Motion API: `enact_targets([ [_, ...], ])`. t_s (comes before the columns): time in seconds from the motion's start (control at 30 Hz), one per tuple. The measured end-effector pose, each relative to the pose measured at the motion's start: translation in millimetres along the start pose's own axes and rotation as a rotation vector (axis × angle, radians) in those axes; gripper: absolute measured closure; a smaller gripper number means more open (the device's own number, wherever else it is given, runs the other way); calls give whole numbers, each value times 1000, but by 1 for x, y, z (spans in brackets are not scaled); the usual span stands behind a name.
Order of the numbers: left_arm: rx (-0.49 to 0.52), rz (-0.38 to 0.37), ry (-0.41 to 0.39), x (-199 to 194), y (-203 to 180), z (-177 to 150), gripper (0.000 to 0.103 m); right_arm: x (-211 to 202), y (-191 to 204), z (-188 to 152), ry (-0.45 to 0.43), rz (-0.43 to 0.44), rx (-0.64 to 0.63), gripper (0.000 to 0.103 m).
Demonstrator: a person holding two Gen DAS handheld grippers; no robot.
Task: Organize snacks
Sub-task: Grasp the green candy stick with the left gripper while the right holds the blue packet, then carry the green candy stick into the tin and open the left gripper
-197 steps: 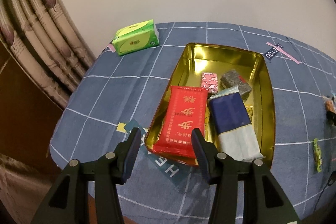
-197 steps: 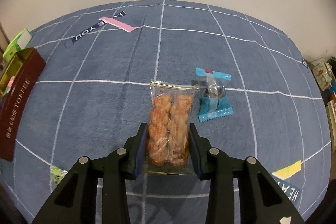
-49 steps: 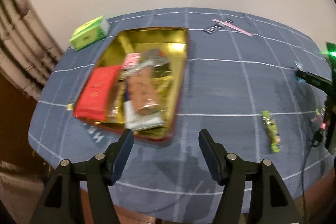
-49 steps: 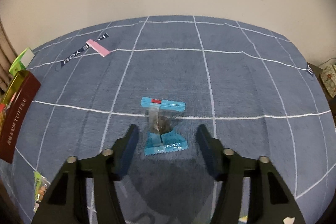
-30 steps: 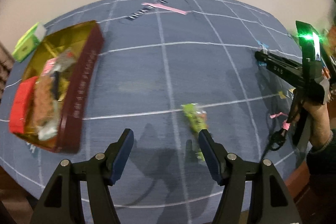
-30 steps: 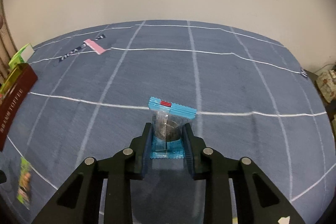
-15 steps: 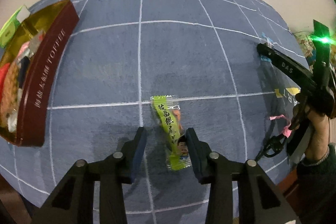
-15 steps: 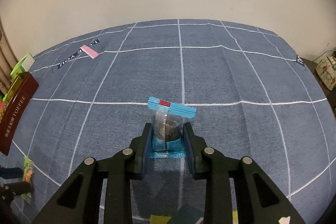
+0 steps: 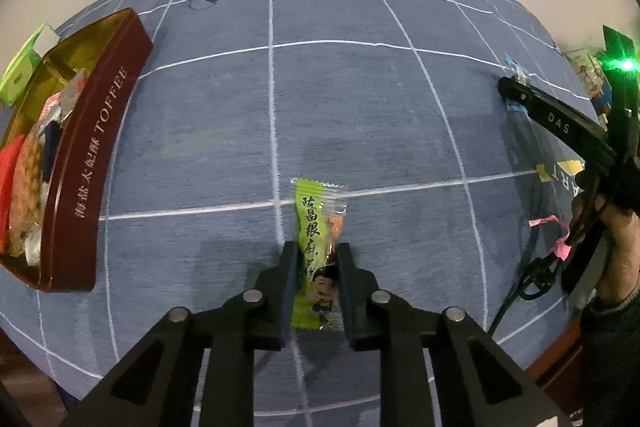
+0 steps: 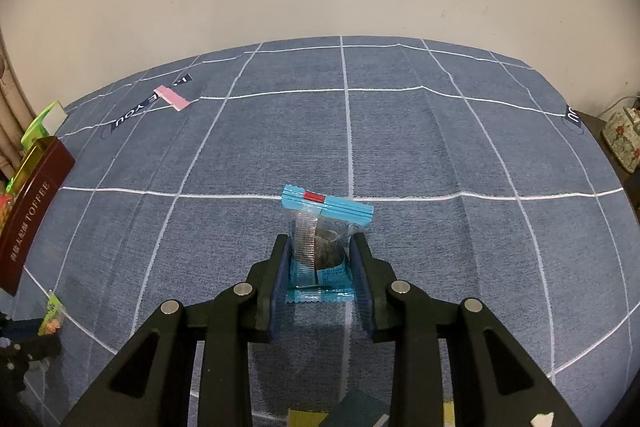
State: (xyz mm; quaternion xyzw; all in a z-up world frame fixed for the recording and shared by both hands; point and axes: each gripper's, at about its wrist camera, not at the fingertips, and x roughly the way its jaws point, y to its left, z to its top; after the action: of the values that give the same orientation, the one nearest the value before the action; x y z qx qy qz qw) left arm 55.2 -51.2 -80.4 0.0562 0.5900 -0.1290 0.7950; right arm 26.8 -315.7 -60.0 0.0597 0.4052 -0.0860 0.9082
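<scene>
The left hand-held gripper (image 9: pixel 317 259) is pressed on a long green snack packet (image 9: pixel 318 247), which lies flat on the blue checked cloth of the worktop (image 9: pixel 360 107); the pads pinch its lower half from both sides. The right hand-held gripper (image 10: pixel 320 255) pinches a small blue candy packet (image 10: pixel 322 231), whose upper end stands up between the fingers, while its lower end seems to rest on the cloth.

The toffee tin (image 9: pixel 92 163) lies at about 9 o'clock in the left wrist view, already holding several snacks.

To do this step well, I think each packet should be lifted straight up first, so that it does not drag on the cloth. The green packet is thin and slippery, so the grip must stay firm and the carrying slow. The two hands should go to the tin one after the other, not together, because the tin is narrow and nearly full.
</scene>
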Motion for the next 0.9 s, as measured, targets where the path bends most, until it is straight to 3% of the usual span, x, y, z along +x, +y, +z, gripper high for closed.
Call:
enact_targets([
  [0.27,46,19,-54,-14,1,-3,85,1,3,1,3,-15,-13,74],
  [0.57,16,43,-126,-44,30,3,85,2,6,1,6,-28,-24,74],
  [0.9,-103,181,-248,-88,127,41,85,2,9,0,8,-50,-35,74],
])
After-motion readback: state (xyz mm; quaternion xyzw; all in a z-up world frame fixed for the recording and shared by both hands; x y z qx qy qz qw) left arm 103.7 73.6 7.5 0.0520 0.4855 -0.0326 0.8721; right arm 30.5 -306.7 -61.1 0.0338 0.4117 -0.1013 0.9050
